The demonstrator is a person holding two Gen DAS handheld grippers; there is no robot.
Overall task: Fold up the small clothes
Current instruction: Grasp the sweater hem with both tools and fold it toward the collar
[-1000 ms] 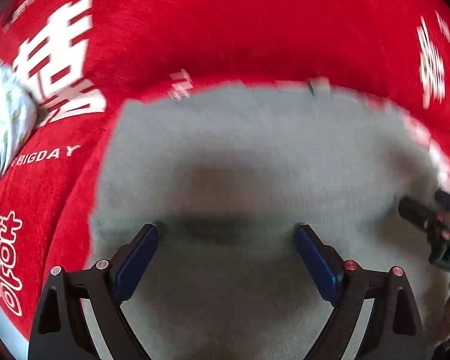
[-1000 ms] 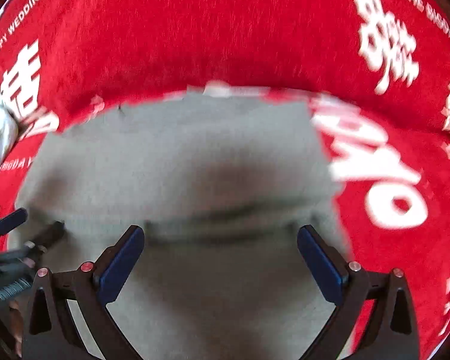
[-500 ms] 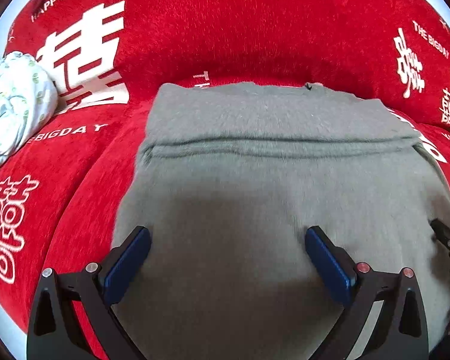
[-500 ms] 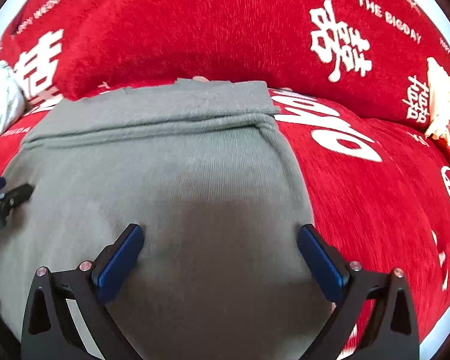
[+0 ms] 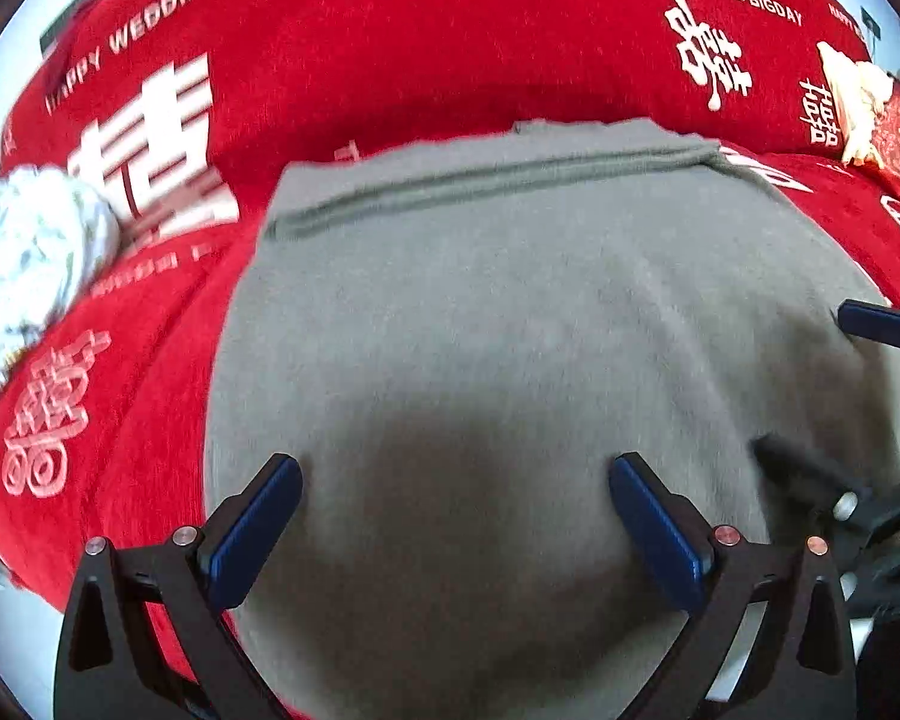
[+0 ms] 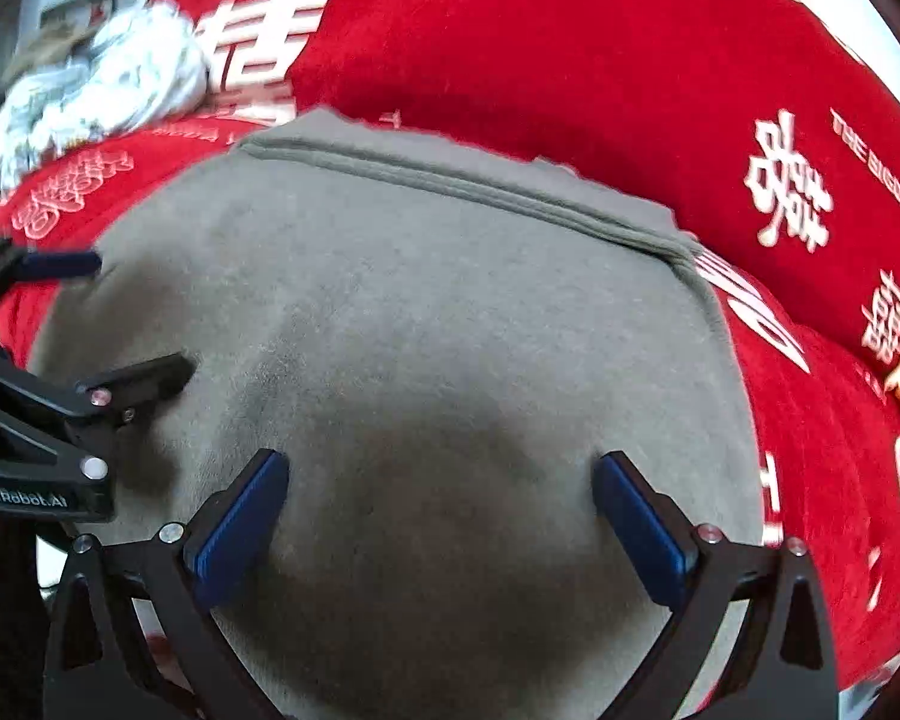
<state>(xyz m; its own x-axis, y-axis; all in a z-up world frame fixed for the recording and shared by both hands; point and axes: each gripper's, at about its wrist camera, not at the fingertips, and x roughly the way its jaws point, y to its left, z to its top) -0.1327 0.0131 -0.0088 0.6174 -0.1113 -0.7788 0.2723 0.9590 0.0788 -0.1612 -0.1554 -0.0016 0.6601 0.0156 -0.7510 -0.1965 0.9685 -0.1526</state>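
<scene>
Both grippers are mine, and I begin at the left: my left gripper [image 5: 455,501] hangs with its blue pads wide apart and nothing between them, above the near part of the grey garment [image 5: 510,330]. My right gripper [image 6: 439,495] is the same, fingers spread and empty, just beside the other one over the same cloth. Each gripper shows at the edge of the other's view.

The grey garment lies flat in the middle of the red blanket [image 5: 390,60], with its far edge toward the far side. Near this far edge a thick seam or folded band [image 6: 468,183] runs across the whole width. I cannot tell if it is a hem or a layer already turned over. The cloth looks smooth and almost rectangular, so I judge that the garment is laid out and perhaps folded one time. At least one more fold is left, and for that I would first need to take hold of an edge.

The surface is soft and plush, red with white wedding characters and English words, so it looks like a bed or sofa cover and not a table. At the left edge lies a crumpled white printed cloth [image 5: 24,252]. At the far right corner rests something cream and red [image 5: 870,102] that I cannot name. Of the room, only pale blurred strips show at the borders.
</scene>
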